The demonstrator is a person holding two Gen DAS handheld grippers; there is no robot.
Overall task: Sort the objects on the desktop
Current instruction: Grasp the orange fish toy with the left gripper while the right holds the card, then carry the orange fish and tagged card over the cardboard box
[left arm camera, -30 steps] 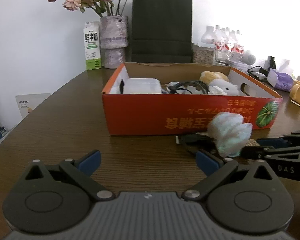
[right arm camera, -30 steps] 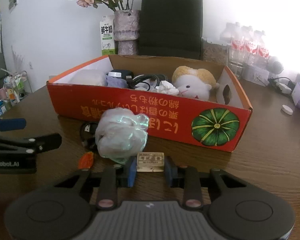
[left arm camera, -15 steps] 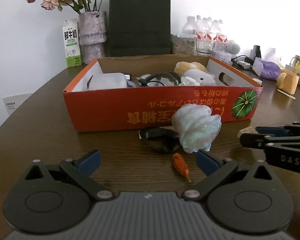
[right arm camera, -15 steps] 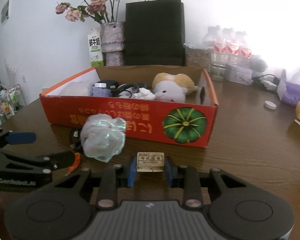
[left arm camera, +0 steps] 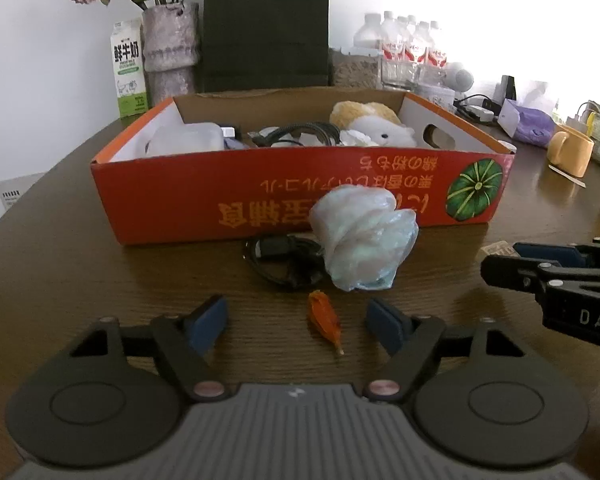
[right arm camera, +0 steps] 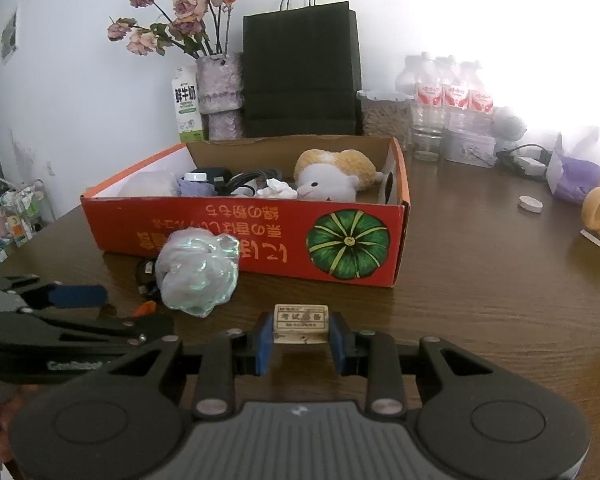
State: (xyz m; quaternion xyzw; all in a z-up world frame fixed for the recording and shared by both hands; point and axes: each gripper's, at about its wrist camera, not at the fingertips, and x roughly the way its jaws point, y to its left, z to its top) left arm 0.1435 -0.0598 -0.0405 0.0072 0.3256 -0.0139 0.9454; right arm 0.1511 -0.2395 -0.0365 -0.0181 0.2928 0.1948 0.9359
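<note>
Orange scrap (left arm camera: 323,318) flat on the wooden table (left arm camera: 100,280), dead ahead at 12 o'clock from the left gripper (left arm camera: 296,320) and sitting right in the gap between its blue pads, a touch nearer the right-hand one. Not pinched yet: jaws apart, just been closing in, scrap between them with bare table showing on both sides. Long axis running roughly 11 to 5 o'clock in the left wrist view, so nearly in line with the fingers. Probably means squeezing across the skinny width, no twisting needed, maybe nudging a hair toward 3 o'clock to centre it.

Clearly the left hand's job. Right gripper (right arm camera: 300,340) off at 3 o'clock and busy anyway, clamped tight on a small beige eraser (right arm camera: 300,318) held off the table.

Just past the scrap at 12 to 1 o'clock, a crumpled plastic bag (left arm camera: 364,240), close but not touching as far as can be told. Coiled black cable (left arm camera: 276,256) at 11 o'clock, then the red cardboard box (left arm camera: 220,200) behind both, already holding a plush toy and other bits.
</note>
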